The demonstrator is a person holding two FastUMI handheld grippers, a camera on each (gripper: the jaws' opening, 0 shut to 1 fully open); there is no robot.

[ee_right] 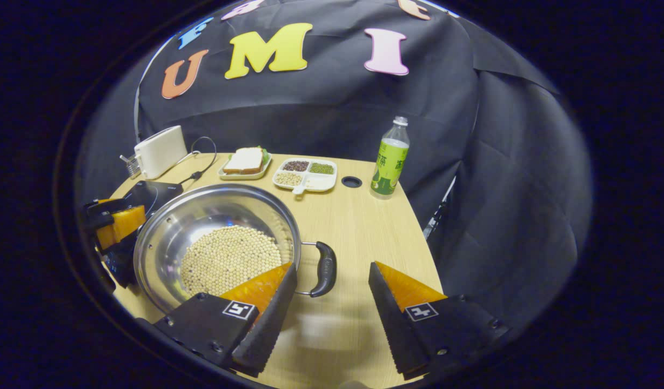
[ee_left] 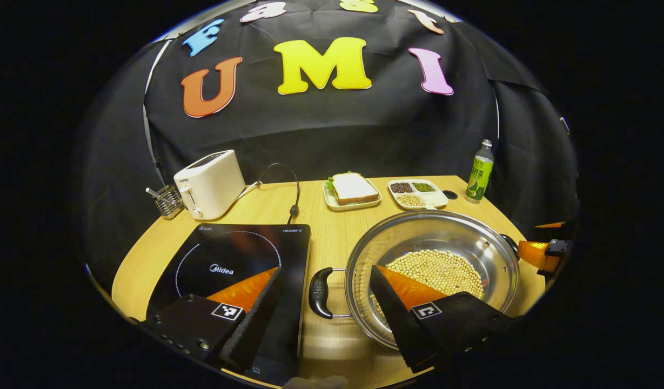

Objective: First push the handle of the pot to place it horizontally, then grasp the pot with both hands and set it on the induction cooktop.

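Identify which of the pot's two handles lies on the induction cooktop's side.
The handle between the left gripper's open fingers; it faces the induction cooktop. The other handle faces bare table.

Cooktop [ee_right: 148, 195] mostly behind pot [ee_right: 202, 216]

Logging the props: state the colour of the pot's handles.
Black grips on bare metal loops, on the pot's handles. Clearest in the right gripper view.

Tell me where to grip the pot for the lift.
Grip the pot by its two side handles, one gripper each, coming in level from opposite sides. Both open grippers already face a handle. The wide, bean-filled bowl offers no other hold and needs balanced support.
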